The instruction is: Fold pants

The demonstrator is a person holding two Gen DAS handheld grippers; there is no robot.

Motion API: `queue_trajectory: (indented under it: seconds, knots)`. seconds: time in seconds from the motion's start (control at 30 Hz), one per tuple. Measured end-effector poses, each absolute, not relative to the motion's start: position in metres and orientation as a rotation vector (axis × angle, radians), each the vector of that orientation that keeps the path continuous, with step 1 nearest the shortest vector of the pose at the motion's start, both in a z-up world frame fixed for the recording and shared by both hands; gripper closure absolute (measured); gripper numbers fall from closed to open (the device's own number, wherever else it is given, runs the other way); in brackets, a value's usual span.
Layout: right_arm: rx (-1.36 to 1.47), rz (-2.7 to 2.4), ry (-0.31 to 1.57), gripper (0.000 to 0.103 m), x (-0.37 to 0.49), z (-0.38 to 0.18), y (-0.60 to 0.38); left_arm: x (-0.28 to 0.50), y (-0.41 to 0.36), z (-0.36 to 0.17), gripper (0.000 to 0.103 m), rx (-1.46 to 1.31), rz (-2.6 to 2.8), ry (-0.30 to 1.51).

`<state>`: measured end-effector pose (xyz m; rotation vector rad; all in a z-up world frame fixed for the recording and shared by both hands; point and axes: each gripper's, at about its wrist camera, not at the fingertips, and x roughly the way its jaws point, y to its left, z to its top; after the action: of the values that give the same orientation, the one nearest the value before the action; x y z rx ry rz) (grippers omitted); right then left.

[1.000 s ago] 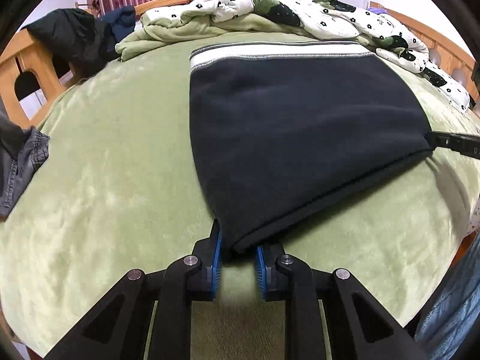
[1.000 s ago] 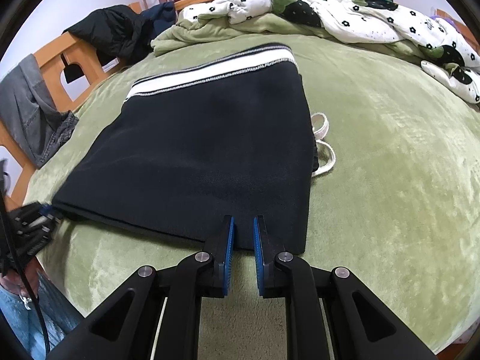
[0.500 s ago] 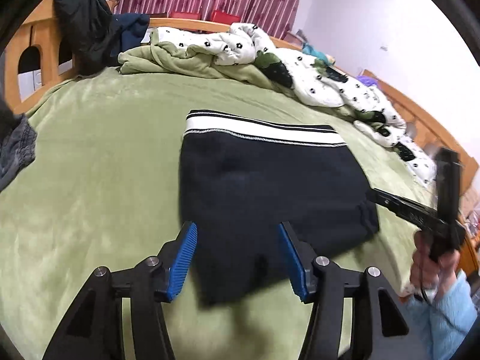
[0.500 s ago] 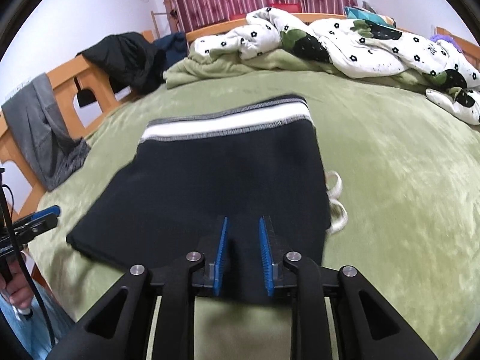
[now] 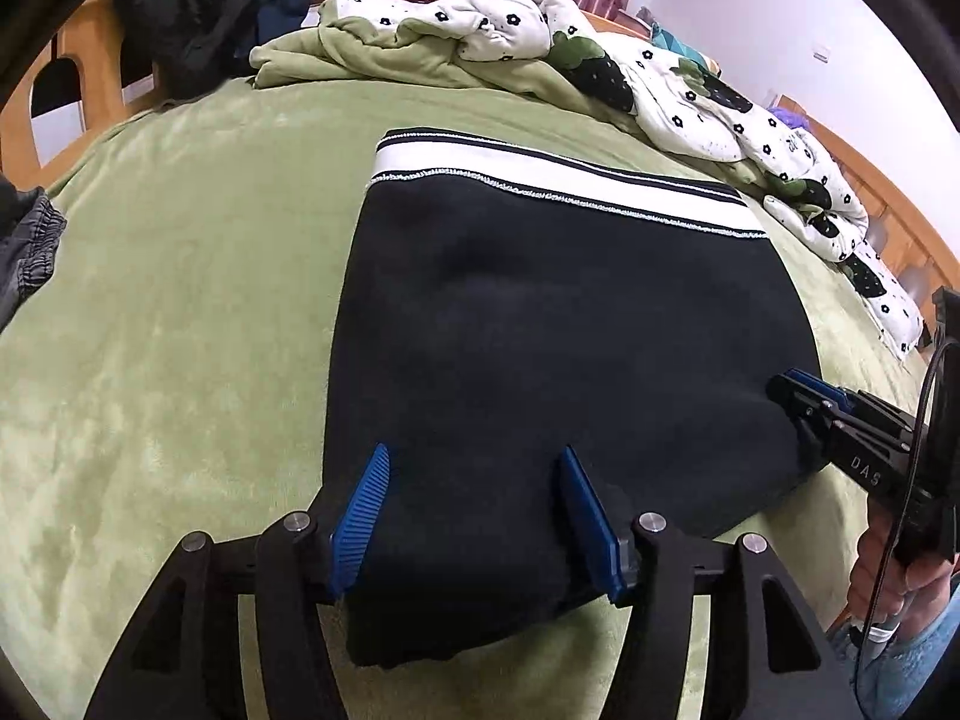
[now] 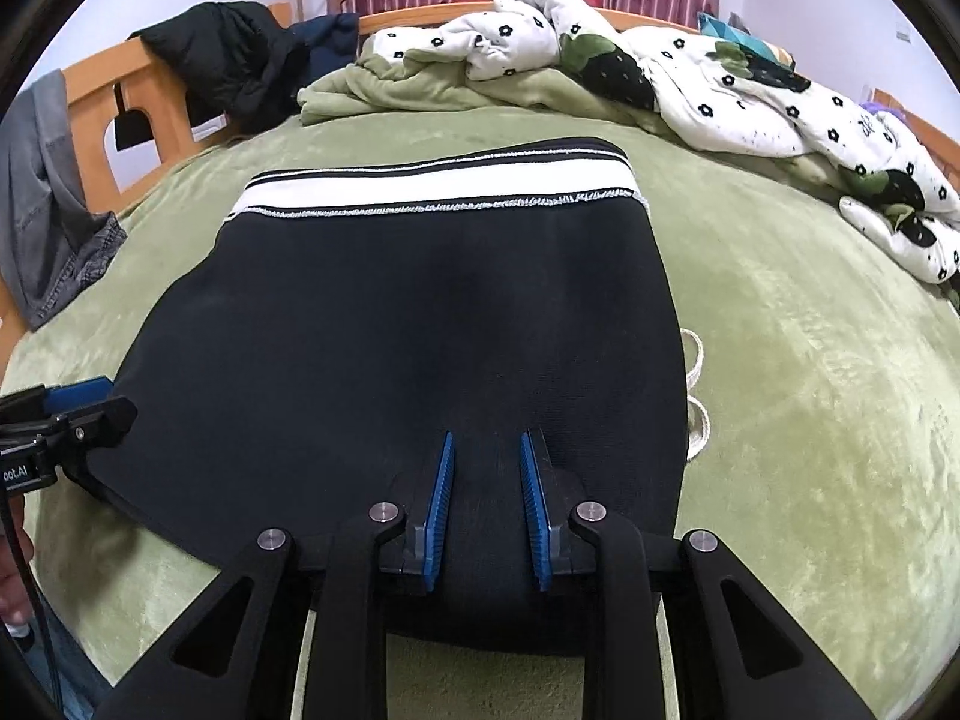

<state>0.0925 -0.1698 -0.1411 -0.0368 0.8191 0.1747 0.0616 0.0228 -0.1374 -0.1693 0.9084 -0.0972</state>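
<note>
The folded black pants [image 5: 570,330] lie flat on the green bed cover [image 5: 180,330], their white striped waistband [image 5: 540,174] at the far end. My left gripper [image 5: 474,453] hovers over the near left corner. Its jaws are opening wide, with fabric below them and neither pad pressing on it. My right gripper [image 6: 486,437] stands over the near right edge of the pants [image 6: 420,312]. Its jaws show a narrow gap, and the pads do not pinch the cloth. Each gripper also shows in the other's view: the right gripper [image 5: 786,384] and the left gripper [image 6: 90,402]. A white drawstring [image 6: 696,396] peeks out at the right side.
A white flowered quilt [image 6: 720,96] and a bunched green blanket [image 6: 408,84] are piled at the head of the bed. A dark jacket [image 6: 240,54] hangs on the wooden bed frame [image 6: 150,102], and a grey garment [image 6: 48,198] is draped at the left. A person's hand [image 5: 888,576] holds the right gripper.
Both grippers were shut on the pants' near edge; now both have let go and their jaws stand apart, the left far wider. The pants' near edge rests on the bed.
</note>
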Motion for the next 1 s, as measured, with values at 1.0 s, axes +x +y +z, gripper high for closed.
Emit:
queue_trajectory:
  seconds: [1.0]
  knots:
    - [0.193,0.091,0.876,0.066,0.101,-0.134,-0.229,0.062,0.059,-0.145,0.040,-0.431,-0.077,0.969]
